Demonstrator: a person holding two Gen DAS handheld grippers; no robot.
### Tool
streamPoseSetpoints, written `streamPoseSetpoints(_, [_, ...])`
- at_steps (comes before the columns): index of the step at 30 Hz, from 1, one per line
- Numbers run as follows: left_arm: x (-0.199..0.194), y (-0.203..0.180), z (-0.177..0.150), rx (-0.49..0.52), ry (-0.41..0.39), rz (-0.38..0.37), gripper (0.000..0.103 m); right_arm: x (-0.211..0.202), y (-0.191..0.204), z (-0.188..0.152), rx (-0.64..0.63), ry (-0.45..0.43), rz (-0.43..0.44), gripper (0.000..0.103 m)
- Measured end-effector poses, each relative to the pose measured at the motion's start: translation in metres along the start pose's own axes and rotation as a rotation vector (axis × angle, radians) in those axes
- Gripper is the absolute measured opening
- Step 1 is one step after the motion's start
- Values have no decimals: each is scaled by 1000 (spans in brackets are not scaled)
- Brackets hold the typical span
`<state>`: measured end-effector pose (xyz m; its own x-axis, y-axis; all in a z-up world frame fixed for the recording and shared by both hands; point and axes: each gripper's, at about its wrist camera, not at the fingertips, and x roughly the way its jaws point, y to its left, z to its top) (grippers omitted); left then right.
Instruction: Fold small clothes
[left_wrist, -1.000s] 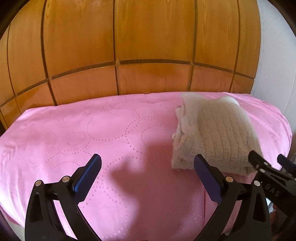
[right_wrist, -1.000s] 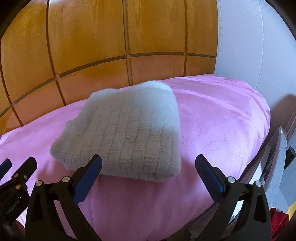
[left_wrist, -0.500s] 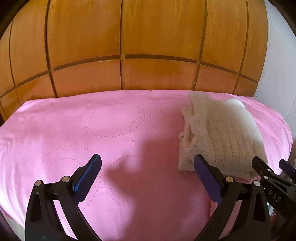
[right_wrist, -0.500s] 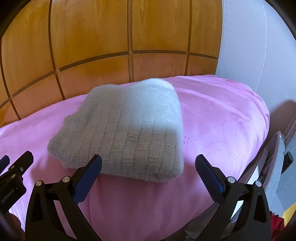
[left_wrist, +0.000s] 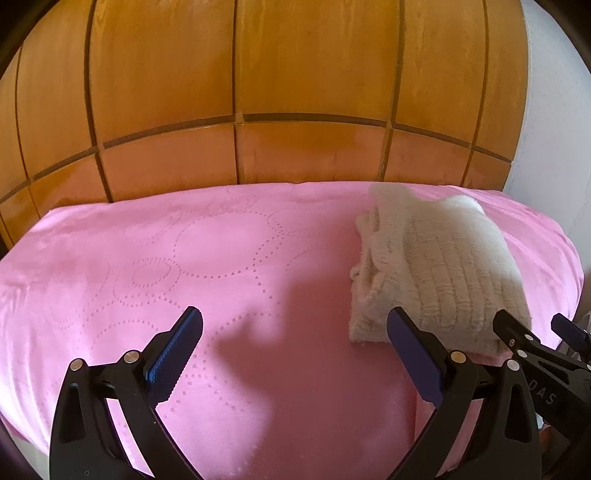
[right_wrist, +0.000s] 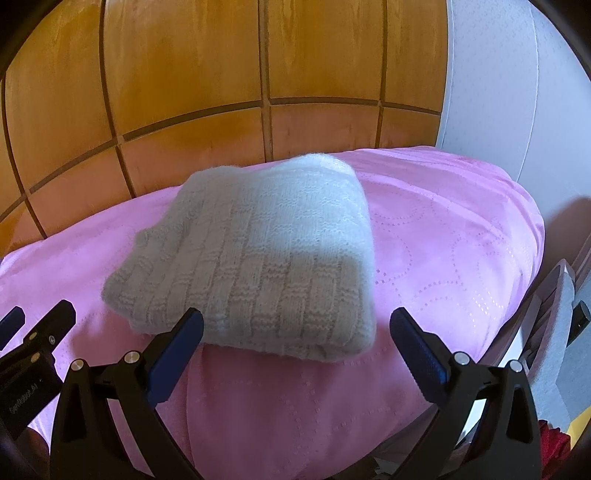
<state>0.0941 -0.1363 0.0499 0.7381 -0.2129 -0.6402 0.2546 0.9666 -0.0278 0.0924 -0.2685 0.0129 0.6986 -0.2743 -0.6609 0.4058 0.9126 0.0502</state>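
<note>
Both tools stand spread wide and empty: the left gripper (left_wrist: 293, 341) hovers over bare pink quilted bedspread (left_wrist: 221, 258), and the right gripper (right_wrist: 295, 339) hangs just short of the cream-white knitted garment (right_wrist: 258, 258), folded into a thick rectangle. In the right wrist view that bundle fills the centre towards twelve o'clock; in the left wrist view it lies at about two o'clock. Behind it stands the orange wood-panelled headboard (left_wrist: 295, 92). The fold looks finished. If it needs tidying, I would nip only the loose layered edge at the bundle's left, low and level, so the stack does not spring apart.
</note>
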Motion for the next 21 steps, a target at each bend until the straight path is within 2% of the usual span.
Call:
streamPoseSetpoints(15, [-8, -3, 2, 16, -38, -9, 99, -1, -4, 0, 6, -5, 18, 101])
streamPoseSetpoints(21, [-2, -1, 2, 2, -3, -10, 99, -7, -21, 16, 39, -59, 55, 101])
